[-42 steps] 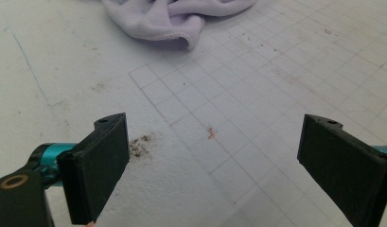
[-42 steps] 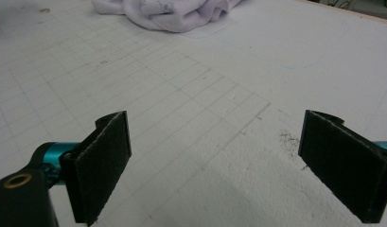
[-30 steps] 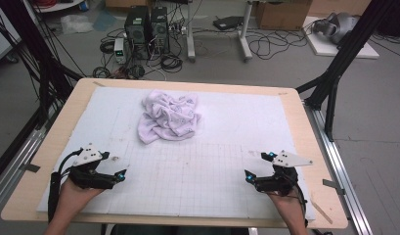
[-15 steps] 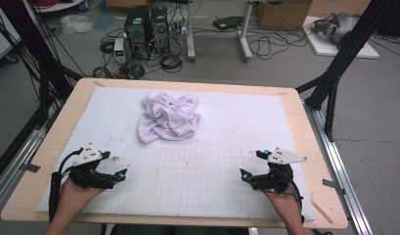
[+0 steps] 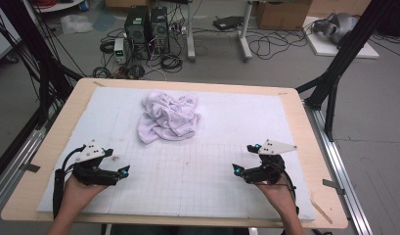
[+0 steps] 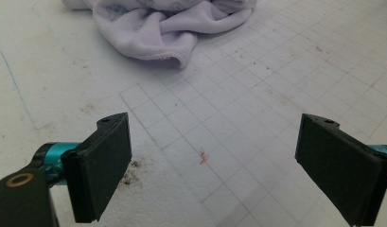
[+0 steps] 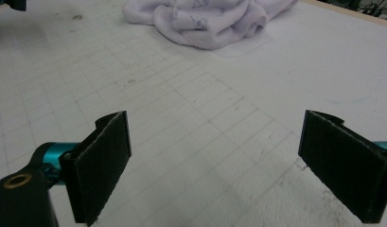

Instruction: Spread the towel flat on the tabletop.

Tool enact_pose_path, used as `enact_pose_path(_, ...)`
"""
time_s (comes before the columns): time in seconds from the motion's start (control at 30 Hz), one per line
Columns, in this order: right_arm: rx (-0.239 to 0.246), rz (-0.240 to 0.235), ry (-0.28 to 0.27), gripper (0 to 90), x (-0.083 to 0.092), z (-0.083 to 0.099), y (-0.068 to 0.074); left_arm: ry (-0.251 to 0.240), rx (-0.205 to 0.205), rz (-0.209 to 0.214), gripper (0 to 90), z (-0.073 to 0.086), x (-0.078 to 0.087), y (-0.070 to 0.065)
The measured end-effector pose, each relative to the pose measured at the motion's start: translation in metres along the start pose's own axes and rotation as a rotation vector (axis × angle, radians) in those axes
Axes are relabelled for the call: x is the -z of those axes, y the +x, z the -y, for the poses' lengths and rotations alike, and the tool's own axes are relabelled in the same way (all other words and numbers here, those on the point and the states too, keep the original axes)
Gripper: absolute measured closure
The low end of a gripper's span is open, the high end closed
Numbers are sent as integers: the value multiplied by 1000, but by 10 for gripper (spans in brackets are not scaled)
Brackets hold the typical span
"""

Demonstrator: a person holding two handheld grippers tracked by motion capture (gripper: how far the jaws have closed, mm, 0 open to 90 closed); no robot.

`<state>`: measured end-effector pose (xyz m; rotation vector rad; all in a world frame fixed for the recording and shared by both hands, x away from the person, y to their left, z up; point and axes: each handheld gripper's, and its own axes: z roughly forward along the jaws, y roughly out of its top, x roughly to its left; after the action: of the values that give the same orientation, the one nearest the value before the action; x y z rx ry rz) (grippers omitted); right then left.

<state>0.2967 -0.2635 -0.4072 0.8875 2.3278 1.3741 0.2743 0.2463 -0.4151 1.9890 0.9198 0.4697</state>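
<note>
A crumpled pale lilac cloth (image 5: 169, 116) lies on the white gridded mat (image 5: 197, 171), toward the far middle. My left gripper (image 5: 118, 163) rests low at the near left of the mat, jaws wide open and empty, pointing right. My right gripper (image 5: 245, 158) sits at the near right, also open and empty, pointing left toward the cloth. In the left gripper view the cloth (image 6: 158, 23) lies well ahead of the open jaws (image 6: 215, 165). The right gripper view has the cloth (image 7: 210, 16) far ahead of its open jaws (image 7: 215, 165).
The mat covers a wooden table (image 5: 324, 147) with bare edges all round. Beyond the table stand computer towers (image 5: 146, 24), cables and black frame legs (image 5: 334, 73) on the floor. A small reddish speck (image 6: 203, 158) marks the mat.
My right gripper has shifted a little left and forward on the mat. The left gripper and the cloth have stayed put.
</note>
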Motion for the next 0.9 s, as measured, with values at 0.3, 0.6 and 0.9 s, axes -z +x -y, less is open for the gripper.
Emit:
enact_pose_path(0.3,26,-23,-13,94,-26,-38,-6,-1,-7,9,133,-5,-6,-1)
enact_pose_path(0.6,65,-55,9,100,-55,-75,-10,-1,-22,28,159,-8,-10,-2)
enact_pose_path(0.9,93,-96,36,143,-87,-110,-12,-11,-22,32,171,-10,-11,-4)
